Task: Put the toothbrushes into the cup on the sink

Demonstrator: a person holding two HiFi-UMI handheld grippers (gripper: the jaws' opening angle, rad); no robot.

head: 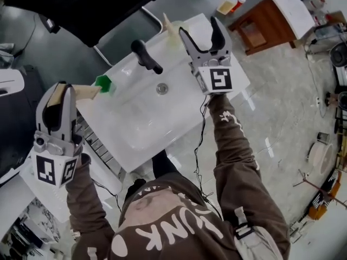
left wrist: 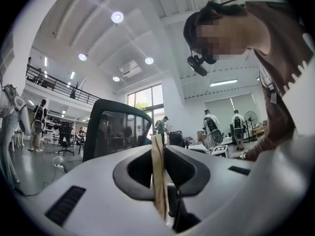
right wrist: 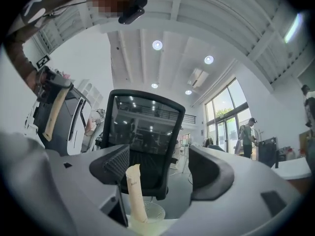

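Note:
A white sink [head: 179, 112] with a black faucet [head: 145, 56] fills the middle of the head view. At its far rim stands a pale, see-through cup [head: 173, 38] with a tan toothbrush [head: 166, 21] upright in it. My right gripper [head: 199, 27] hangs just right of the cup, open. In the right gripper view that toothbrush [right wrist: 134, 191] rises from the cup [right wrist: 153, 215] by the left jaw, untouched. My left gripper [head: 58, 91], at the sink's left edge, is shut on a second tan toothbrush [left wrist: 157, 176], its green end [head: 103, 83] over the sink rim.
A black office chair [head: 87, 4] stands behind the sink. A brown wooden cabinet [head: 265, 23] with a bottle [head: 230, 4] beside it is at the back right. The drain [head: 161, 88] lies mid basin. A white slatted rack [head: 97, 145] sits under the sink's left side.

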